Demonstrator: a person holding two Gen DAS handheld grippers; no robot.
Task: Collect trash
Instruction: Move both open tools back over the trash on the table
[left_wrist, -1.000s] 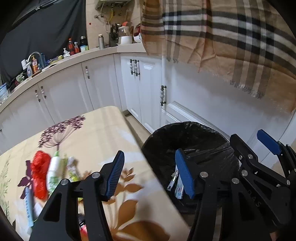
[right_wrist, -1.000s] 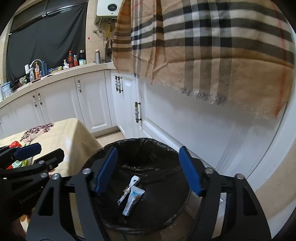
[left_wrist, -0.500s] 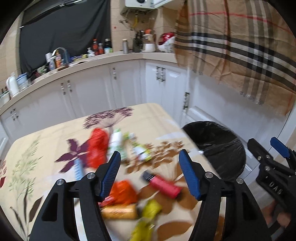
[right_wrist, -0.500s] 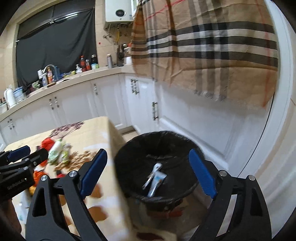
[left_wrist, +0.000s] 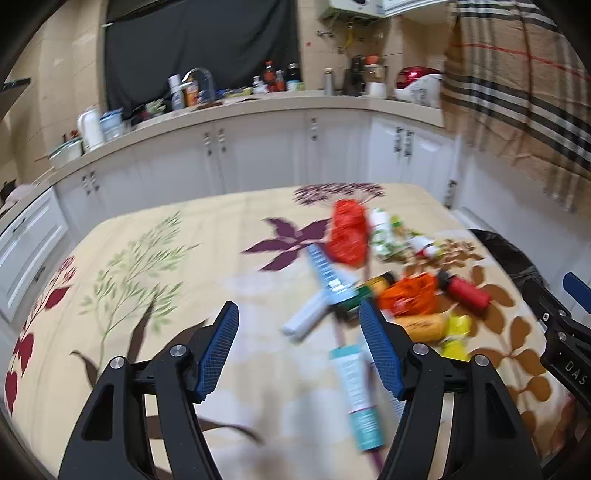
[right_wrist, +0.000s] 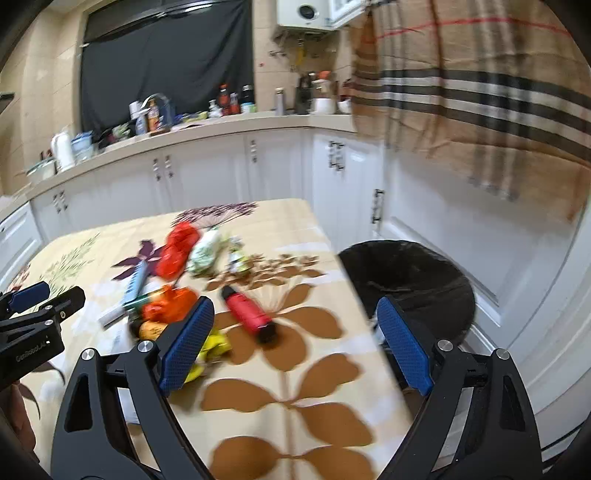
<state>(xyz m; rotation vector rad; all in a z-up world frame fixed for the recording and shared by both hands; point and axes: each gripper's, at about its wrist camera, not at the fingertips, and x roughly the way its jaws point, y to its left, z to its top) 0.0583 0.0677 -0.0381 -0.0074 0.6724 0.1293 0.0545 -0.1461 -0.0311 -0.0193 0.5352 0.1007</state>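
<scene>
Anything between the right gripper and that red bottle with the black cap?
Nothing visible does. The right gripper is open above the table, and the red bottle lies just ahead on bare cloth, the yellow wrapper off to its left.

The table (left_wrist: 155, 266) wears a cream cloth printed with leaves and flowers. On its right part lies a loose heap of trash: a red bag (left_wrist: 347, 232), a white bottle (left_wrist: 380, 229), a blue box (left_wrist: 327, 271), an orange wrapper (left_wrist: 408, 295), a red bottle (left_wrist: 465, 293), a yellow wrapper (left_wrist: 456, 334) (all blurred) and a teal tube (left_wrist: 358, 391), nearest the camera
</scene>
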